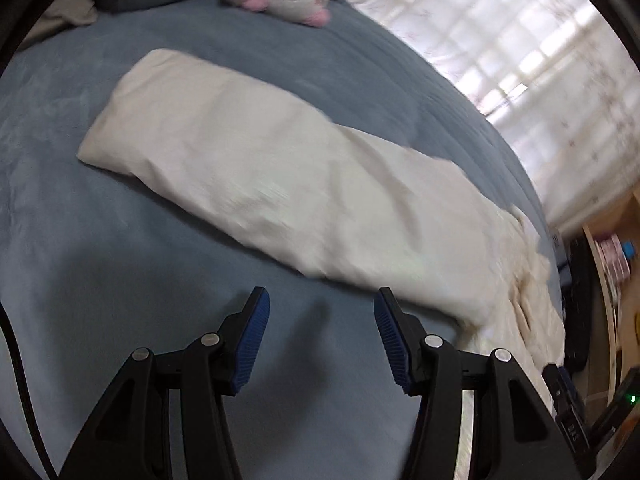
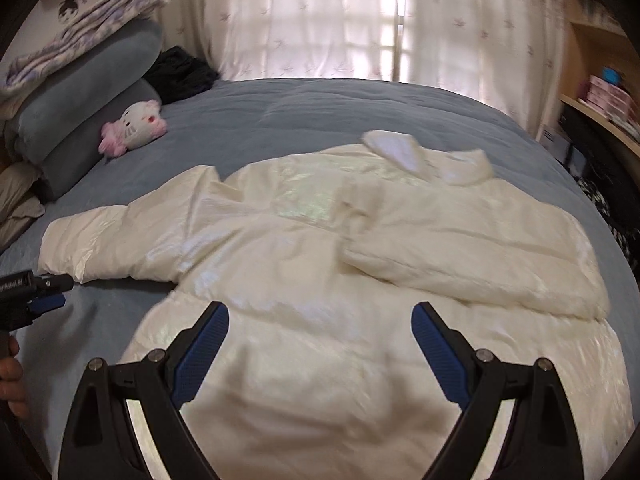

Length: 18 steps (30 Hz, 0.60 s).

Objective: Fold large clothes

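Risk we judge: slick puffy jacket (image 2: 320, 240) slips from a shallow pinch, or the folded right sleeve springs open. Left gripper (image 1: 320, 312) jaws apart, empty, above bare blue bedcover (image 1: 100, 260); outstretched sleeve just beyond, mid-frame. Right gripper (image 2: 320, 320) jaws wide, empty, over jacket body, lower centre

One cream puffer jacket (image 2: 320, 240) lies on one blue-covered bed (image 2: 280, 112), with one pink-and-white plush toy (image 2: 134, 128), two stacked blue pillows (image 2: 88, 92), one dark garment (image 2: 180, 72) and two grippers, left (image 1: 320, 312) and right (image 2: 320, 328).
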{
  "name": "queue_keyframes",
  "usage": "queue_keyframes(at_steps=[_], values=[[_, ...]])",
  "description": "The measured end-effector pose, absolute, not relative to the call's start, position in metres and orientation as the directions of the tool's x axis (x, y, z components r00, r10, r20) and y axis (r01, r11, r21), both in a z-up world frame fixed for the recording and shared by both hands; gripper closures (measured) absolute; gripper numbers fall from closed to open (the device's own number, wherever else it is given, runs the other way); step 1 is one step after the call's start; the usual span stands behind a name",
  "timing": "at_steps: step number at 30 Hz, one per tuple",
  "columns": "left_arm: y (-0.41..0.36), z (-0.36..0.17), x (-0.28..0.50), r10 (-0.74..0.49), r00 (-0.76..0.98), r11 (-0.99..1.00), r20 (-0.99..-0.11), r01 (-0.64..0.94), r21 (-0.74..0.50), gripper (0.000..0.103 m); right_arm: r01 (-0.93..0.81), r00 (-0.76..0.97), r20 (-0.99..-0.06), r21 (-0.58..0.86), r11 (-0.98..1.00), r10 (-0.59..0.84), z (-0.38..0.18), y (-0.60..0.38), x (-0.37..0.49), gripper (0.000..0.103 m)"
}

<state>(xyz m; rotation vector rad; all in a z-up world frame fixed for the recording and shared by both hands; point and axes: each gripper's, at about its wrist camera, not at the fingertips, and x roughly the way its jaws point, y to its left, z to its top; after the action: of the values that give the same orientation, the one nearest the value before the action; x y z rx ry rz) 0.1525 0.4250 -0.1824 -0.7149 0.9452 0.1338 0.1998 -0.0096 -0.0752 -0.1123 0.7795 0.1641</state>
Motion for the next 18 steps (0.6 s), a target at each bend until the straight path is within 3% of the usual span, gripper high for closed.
queue_keyframes(at_steps=[9, 14, 18], values=[[0.490, -0.225, 0.183, -0.263, 0.630, 0.610, -0.730, -0.477, -0.632, 0.050, -0.215, 0.662, -0.741, -0.037, 0.976, 0.118, -0.105, 0.036, 0.253, 0.011], [0.493, -0.229, 0.202, -0.211, 0.646, 0.596, -0.734, -0.510, -0.620, 0.051, -0.219, 0.617, -0.777, -0.019, 0.976, 0.123, -0.128, 0.037, 0.258, 0.011], [0.474, -0.213, 0.216, -0.109, 0.620, 0.658, -0.777, -0.541, -0.524, 0.091, -0.203, 0.614, -0.775, 0.029, 0.979, 0.150, -0.125, 0.027, 0.258, 0.011]])
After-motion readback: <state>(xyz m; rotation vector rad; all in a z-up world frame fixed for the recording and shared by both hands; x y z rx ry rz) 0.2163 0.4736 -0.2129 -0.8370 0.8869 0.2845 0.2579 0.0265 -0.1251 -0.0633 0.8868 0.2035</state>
